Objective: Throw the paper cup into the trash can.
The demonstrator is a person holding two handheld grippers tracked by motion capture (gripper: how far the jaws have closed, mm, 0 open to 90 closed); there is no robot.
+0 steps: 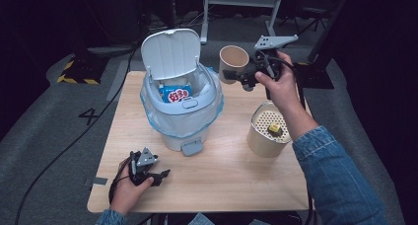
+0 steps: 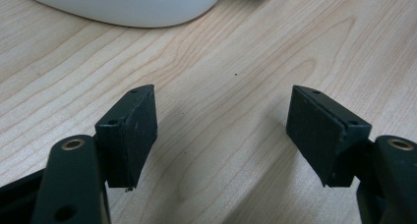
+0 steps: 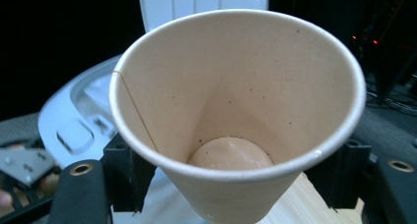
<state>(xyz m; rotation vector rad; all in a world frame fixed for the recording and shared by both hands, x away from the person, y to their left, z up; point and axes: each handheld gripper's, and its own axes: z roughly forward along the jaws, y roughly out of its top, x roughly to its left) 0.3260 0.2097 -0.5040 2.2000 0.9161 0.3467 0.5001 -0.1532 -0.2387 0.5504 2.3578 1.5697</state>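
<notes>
A tan paper cup (image 1: 233, 62) hangs above the table's far right part, with my right gripper (image 1: 235, 77) shut on its lower wall. In the right gripper view the paper cup (image 3: 236, 111) is empty and sits between both jaws, its mouth toward the camera. A white pedal bin (image 1: 180, 99) with its lid up stands at the table's middle, to the cup's left; blue and red packets lie inside it. My left gripper (image 1: 164, 174) rests open on the wood near the front left corner. Nothing lies between the left gripper's (image 2: 223, 130) jaws.
A beige round container (image 1: 268, 131) with a perforated white top and a small yellow piece on it stands at the right, under my right forearm. The bin (image 2: 123, 5) base lies just ahead of the left gripper. The bin's pedal (image 1: 191, 147) faces the front edge.
</notes>
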